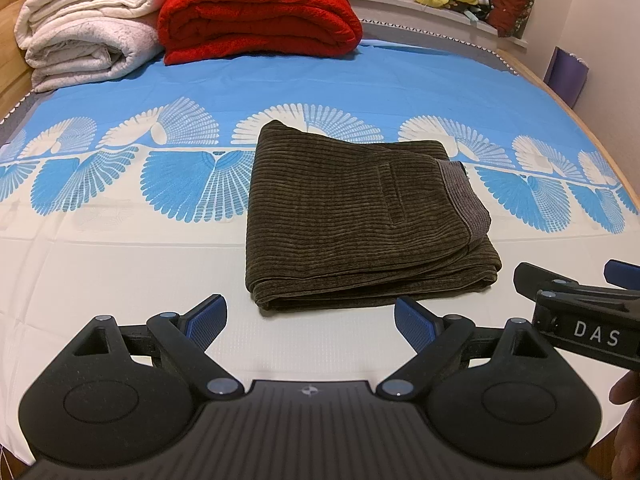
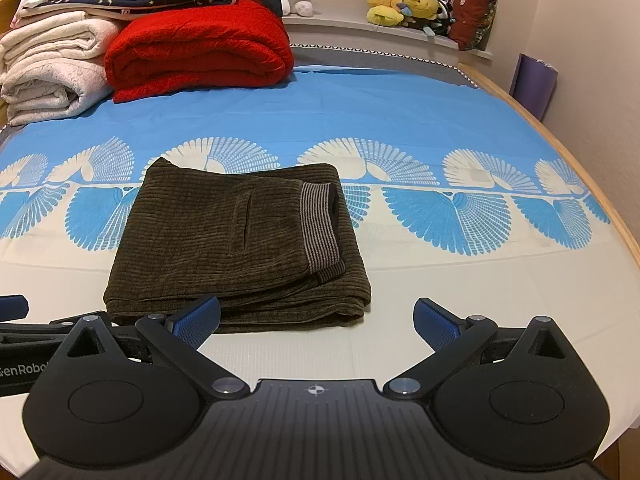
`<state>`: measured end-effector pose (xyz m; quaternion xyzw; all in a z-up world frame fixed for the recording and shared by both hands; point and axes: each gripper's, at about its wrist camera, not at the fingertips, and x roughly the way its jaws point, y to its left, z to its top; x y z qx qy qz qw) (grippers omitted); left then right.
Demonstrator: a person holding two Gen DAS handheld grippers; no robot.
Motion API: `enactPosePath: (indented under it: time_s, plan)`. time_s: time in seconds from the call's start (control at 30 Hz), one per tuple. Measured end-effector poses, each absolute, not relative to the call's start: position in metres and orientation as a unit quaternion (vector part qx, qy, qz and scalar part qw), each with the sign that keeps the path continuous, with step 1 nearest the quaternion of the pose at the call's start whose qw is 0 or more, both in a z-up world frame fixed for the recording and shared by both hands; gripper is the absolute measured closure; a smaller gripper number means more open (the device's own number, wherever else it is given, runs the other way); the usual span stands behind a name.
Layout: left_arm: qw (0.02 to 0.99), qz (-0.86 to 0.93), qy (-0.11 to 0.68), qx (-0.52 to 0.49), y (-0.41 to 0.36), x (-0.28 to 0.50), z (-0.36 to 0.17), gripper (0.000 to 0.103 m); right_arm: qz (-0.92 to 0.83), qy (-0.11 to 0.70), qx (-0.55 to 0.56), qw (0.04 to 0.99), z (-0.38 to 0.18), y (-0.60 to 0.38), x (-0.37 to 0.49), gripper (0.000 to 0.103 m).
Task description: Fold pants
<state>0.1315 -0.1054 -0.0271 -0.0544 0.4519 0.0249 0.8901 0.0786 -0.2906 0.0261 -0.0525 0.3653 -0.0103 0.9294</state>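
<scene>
The pants (image 2: 224,240) are showing dark olive-brown corduroy ribbing, with a band (image 2: 320,228) of thin grey and dark stripes. The bedsheet (image 2: 400,112) is running bright blue into cream, with fan-shaped feather motifs in both colours. A red blanket (image 2: 200,48) is sitting beside off-white ones (image 2: 48,68). Yellow plush toys (image 2: 400,4) are lining the sill. Each claw (image 2: 316,324) is black with blue pads (image 2: 196,322); something purple, possibly a bag (image 2: 534,84), is leaning against the wall.
</scene>
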Motion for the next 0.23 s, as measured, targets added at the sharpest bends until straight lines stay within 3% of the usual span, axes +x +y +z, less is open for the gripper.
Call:
enactPosePath:
  time_s: [0.23]
  plan:
    - [0.891, 0.027, 0.451, -0.051, -0.1055, 0.1311, -0.0279, 0.009, -0.010, 0.365, -0.053, 0.929, 0.0263, -0.2906, 0.0786, 0.001]
